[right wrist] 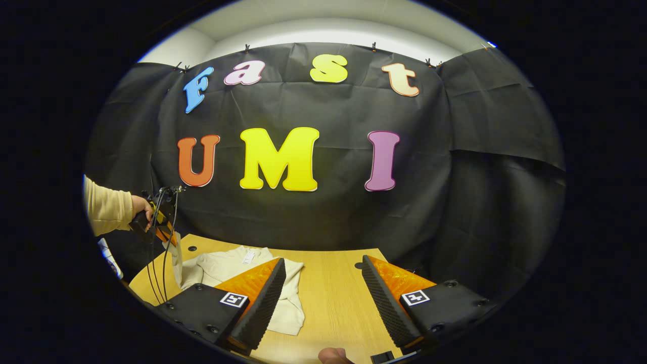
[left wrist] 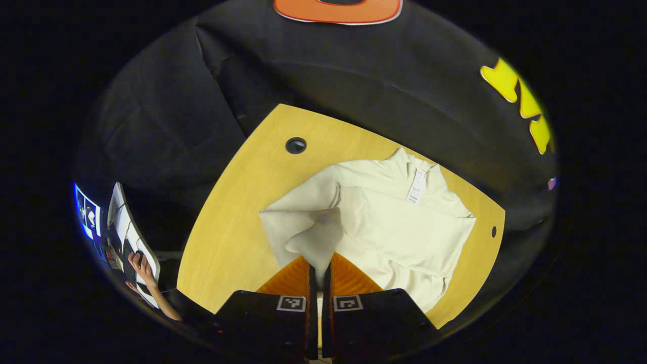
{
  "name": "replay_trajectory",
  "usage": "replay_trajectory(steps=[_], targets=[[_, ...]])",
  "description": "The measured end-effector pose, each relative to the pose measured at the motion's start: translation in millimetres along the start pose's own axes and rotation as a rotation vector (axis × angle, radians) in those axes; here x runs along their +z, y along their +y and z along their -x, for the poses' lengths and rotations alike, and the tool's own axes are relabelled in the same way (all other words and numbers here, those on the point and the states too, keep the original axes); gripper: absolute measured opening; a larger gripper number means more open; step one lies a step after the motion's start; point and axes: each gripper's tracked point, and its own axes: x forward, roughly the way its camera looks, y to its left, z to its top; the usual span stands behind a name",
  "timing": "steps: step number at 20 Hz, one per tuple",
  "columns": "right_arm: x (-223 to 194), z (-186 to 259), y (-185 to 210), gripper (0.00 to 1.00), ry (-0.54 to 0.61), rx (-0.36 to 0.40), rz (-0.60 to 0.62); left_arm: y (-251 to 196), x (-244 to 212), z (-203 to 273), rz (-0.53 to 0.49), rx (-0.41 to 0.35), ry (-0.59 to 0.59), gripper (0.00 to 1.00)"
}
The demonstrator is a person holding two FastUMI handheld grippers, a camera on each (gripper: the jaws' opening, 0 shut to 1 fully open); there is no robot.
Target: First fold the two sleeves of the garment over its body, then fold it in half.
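My left claw (left wrist: 318,273) is pinched on a sleeve (left wrist: 319,237), lifted over the garment (left wrist: 399,227) on the worktop (left wrist: 237,227). Right claw (right wrist: 323,298) gapes wide, idle. Other sleeve looks folded; halving remains.

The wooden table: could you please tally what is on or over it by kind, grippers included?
Cream garment: 1
Grippers: 2, the left gripper shut on the garment's sleeve, the right gripper open
White tag at the collar: 1
Cable holes in the table: 2
Total: 6

garment (left wrist: 394,227) tag print too small, hem cut off
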Motion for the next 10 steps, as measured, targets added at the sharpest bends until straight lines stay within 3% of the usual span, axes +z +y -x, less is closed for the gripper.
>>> replay_trajectory(steps=[3, 4, 5, 10], targets=[[-2.5, 4.3, -15.4, 0.94, 0.013, -0.029, 0.004, -47.2, -0.7, -7.8, -0.046, -0.039, 0.003, 0.06], [-2.0, 3.5, -20.1, 0.94, 0.019, -0.040, 0.007, -64.6, -1.4, -10.6, -0.068, -0.054, 0.002, 0.12], [-3.7, 2.5, -25.9, 0.94, 0.026, -0.051, 0.010, -80.5, -2.5, -12.9, -0.096, -0.063, 0.003, 0.06], [-9.3, 7.1, -65.3, 0.94, 0.038, -0.130, 0.014, -165.8, -15.7, -30.3, -0.207, -0.128, 0.004, 0.06]])
